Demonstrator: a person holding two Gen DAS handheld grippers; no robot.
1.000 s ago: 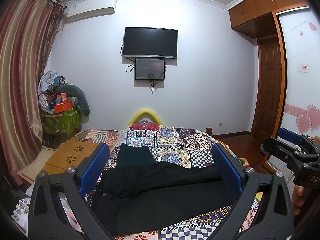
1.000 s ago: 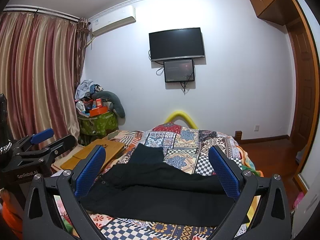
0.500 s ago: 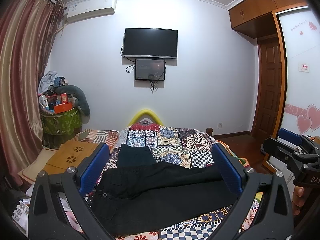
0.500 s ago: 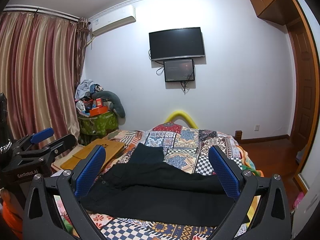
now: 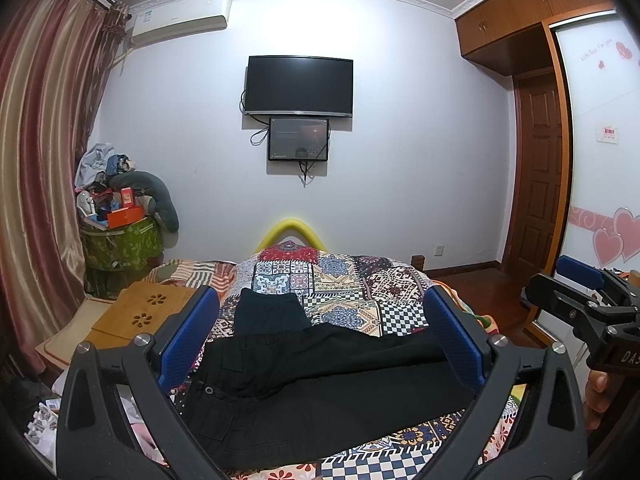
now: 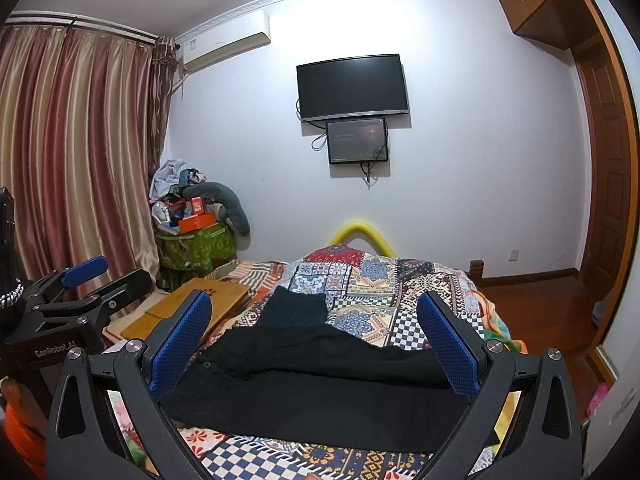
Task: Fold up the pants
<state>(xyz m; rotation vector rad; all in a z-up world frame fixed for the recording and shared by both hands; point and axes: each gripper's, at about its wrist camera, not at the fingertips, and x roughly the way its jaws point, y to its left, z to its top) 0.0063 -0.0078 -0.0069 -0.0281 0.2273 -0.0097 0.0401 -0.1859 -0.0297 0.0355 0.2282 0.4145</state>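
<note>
Tongs first: left tongs (image 5: 320, 344) wide open, nothing between the blue pads, hovering above the near edge of the bed (image 5: 360, 276). Right tongs (image 6: 316, 344) same: spread wide, empty, no cloth contact.

Largest to smallest:
- Bed with patchwork quilt fills the lower half of both views; TV (image 5: 299, 85) on the wall at 12 o'clock, curtains (image 6: 76, 152) at 9 o'clock.
- Black pants (image 5: 320, 392) lie across the quilt, waistband and button toward 8 o'clock, legs running out to 3 o'clock. Legs look stacked or lying close together, upper one a bit rumpled; can't confirm they're aligned.
- Smaller dark garment (image 5: 272, 312) sits just past the pants at 11 o'clock, touching or overlapping their far edge. Looks already folded.
- Wooden lap tray (image 5: 144, 312) at 9 o'clock, off the quilt.

Progress, my read: pants laid out, no crosswise fold visible. Grasping and every crosswise fold remain.
</note>
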